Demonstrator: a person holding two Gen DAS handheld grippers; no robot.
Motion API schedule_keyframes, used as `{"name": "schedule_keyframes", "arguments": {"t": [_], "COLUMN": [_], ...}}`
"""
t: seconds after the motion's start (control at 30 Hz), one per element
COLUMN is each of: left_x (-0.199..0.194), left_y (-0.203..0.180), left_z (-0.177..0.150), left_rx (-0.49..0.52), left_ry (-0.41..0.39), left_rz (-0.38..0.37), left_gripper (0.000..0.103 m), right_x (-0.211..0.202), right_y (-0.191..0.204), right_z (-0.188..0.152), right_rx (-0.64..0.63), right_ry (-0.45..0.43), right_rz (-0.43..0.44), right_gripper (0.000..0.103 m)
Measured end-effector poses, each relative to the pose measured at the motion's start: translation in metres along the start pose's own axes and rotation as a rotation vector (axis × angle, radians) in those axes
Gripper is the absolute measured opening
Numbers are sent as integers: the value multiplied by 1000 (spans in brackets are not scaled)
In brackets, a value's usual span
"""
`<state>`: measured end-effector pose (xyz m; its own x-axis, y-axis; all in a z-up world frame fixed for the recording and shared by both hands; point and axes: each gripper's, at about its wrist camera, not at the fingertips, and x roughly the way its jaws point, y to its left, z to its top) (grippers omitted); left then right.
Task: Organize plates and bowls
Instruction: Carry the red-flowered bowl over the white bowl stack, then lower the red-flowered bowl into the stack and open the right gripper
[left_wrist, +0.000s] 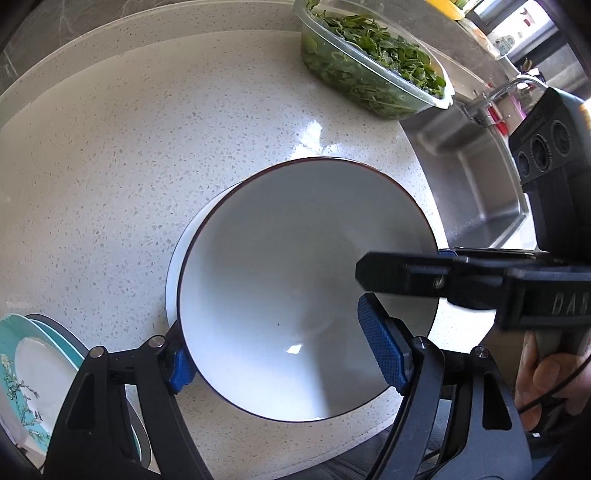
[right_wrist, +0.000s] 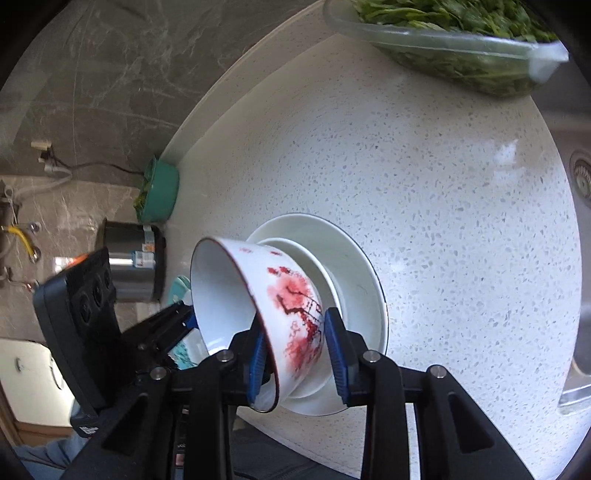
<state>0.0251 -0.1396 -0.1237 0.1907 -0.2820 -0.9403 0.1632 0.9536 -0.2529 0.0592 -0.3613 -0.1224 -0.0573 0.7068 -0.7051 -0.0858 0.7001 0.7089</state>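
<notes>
A white bowl with a dark red rim and red blossom print (left_wrist: 295, 288) (right_wrist: 258, 302) stands on a white plate (right_wrist: 365, 280) on the speckled counter. My right gripper (right_wrist: 295, 354) straddles the bowl's rim, one blue pad (right_wrist: 256, 365) inside and one (right_wrist: 338, 354) outside, jaws apart. In the left wrist view it reaches in from the right (left_wrist: 369, 275). My left gripper (left_wrist: 284, 354) is open, with one pad left of the bowl and one (left_wrist: 382, 347) inside it. Teal blossom plates (left_wrist: 33, 373) lie at lower left.
A clear container of green leaves (left_wrist: 373, 59) (right_wrist: 454, 44) stands at the back. A steel sink (left_wrist: 476, 177) with a tap lies right of the counter. A green bowl of greens (right_wrist: 159, 195) and a steel pot (right_wrist: 133, 262) stand by the wall.
</notes>
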Motion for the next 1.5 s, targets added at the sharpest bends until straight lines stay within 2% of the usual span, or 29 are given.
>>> {"name": "schedule_keyframes", "arguments": {"t": [0.07,0.2,0.37,0.53,0.73,0.97,1.2,1.33,1.47,1.5], "left_x": [0,1,0,-6,-12,-27,-49,-56,-50,-48], "left_y": [-1,-3,-5,-8,-12,-11,-4,12,32,36], "left_z": [0,-2,0,4,2,-5,-10,-13,-20,-21], "left_rx": [-1,-5,-11,-8,2,-4,-26,-73,-134,-145], "left_ry": [2,7,12,0,-9,-37,-101,-136,-123,-120], "left_rz": [0,4,17,25,29,21,27,18,20,14], "left_gripper": [76,76,76,77,77,79,80,80,80,80], "right_x": [-2,-2,5,10,21,31,40,40,42,41], "right_y": [0,11,28,23,28,39,49,52,58,60], "right_z": [1,1,3,13,19,22,28,24,21,19], "right_rx": [-3,-63,-195,-191,-217,-270,-304,-314,-343,-344], "right_ry": [-2,3,5,17,53,70,90,99,97,100], "right_rz": [-5,-69,-194,-198,-248,-317,-350,-357,-377,-378], "right_gripper": [34,33,22,17,10,12,12,19,22,27]}}
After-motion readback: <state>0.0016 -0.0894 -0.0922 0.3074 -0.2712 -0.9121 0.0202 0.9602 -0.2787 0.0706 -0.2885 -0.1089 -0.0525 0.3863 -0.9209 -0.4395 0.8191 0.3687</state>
